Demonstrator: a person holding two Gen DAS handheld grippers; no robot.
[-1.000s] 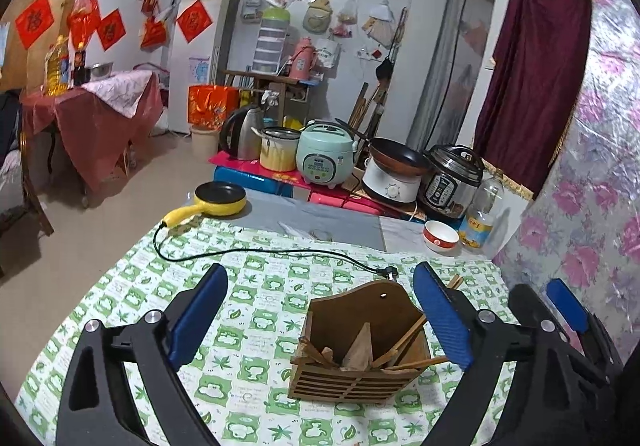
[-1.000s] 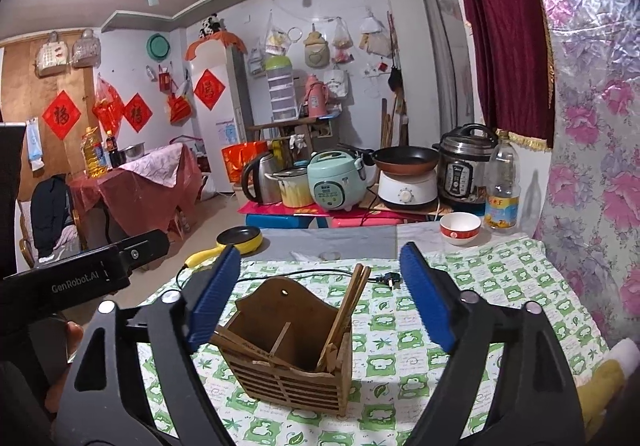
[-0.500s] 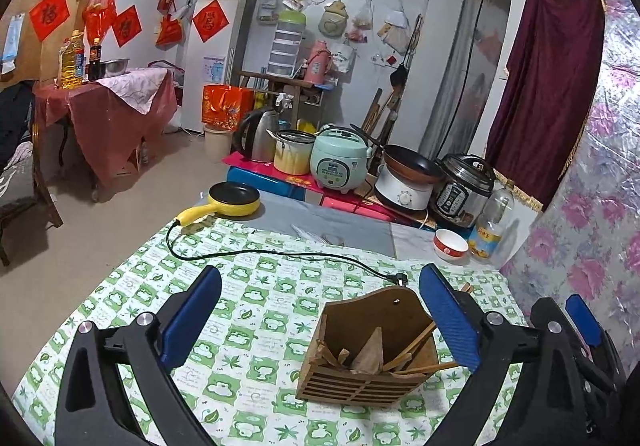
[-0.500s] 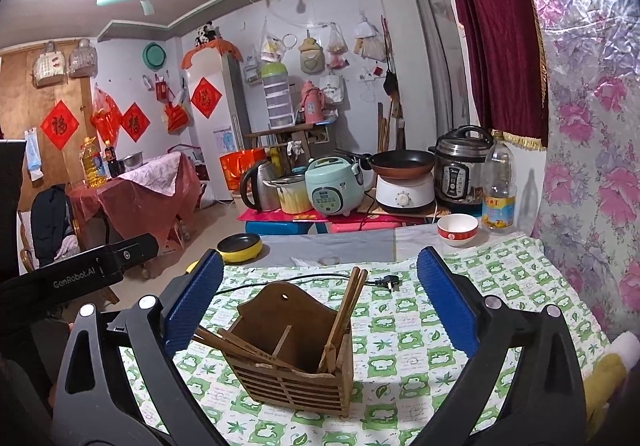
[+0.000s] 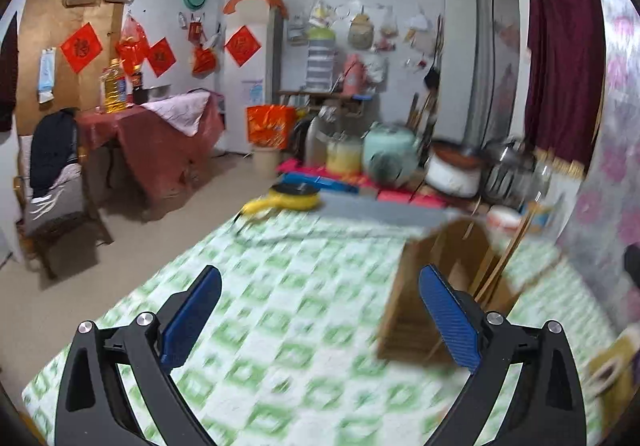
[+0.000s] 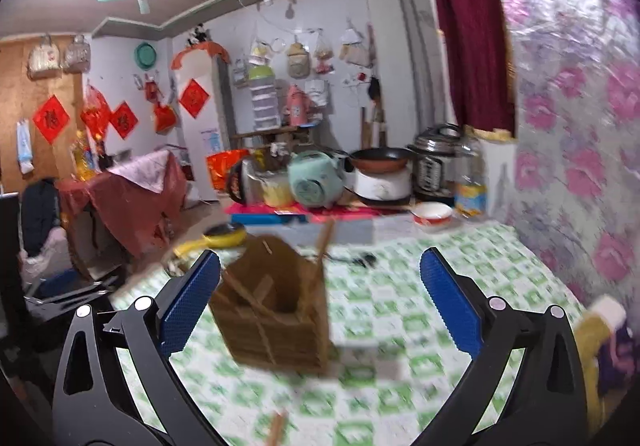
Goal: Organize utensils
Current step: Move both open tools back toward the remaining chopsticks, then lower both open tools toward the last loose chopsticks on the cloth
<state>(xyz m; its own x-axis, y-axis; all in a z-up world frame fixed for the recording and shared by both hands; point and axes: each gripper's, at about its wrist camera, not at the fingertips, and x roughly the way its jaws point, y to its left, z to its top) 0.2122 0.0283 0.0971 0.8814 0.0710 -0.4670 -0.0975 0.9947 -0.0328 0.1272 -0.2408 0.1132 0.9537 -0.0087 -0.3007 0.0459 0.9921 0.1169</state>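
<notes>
A brown wooden utensil holder (image 6: pixel 272 310) stands on the green-checked tablecloth (image 6: pixel 384 310), with chopsticks (image 6: pixel 325 242) sticking up from it. My right gripper (image 6: pixel 320 298) is close in front of it. Its jaws are opening, and the holder sits between the blue fingers (image 6: pixel 192 298), nearer the left one, with no pad pressing on it. A blurred wooden stick (image 6: pixel 276 426) lies on the cloth below. In the left wrist view the holder (image 5: pixel 452 278) is behind the right finger (image 5: pixel 448 322) of my open, empty left gripper (image 5: pixel 320 310).
A yellow pan (image 6: pixel 224 234) with a black cord (image 6: pixel 352 258) lies at the table's far edge, a red-and-white bowl (image 6: pixel 432 211) at the far right. Cookers and a kettle crowd the low stand (image 6: pixel 320 211) behind. A yellow and white object (image 6: pixel 596 326) sits at the right edge.
Both grippers have come lower and closer to the holder. The left view has swung left, leaving the holder at its right. The right jaws stand wider. Both views are now blurred.
</notes>
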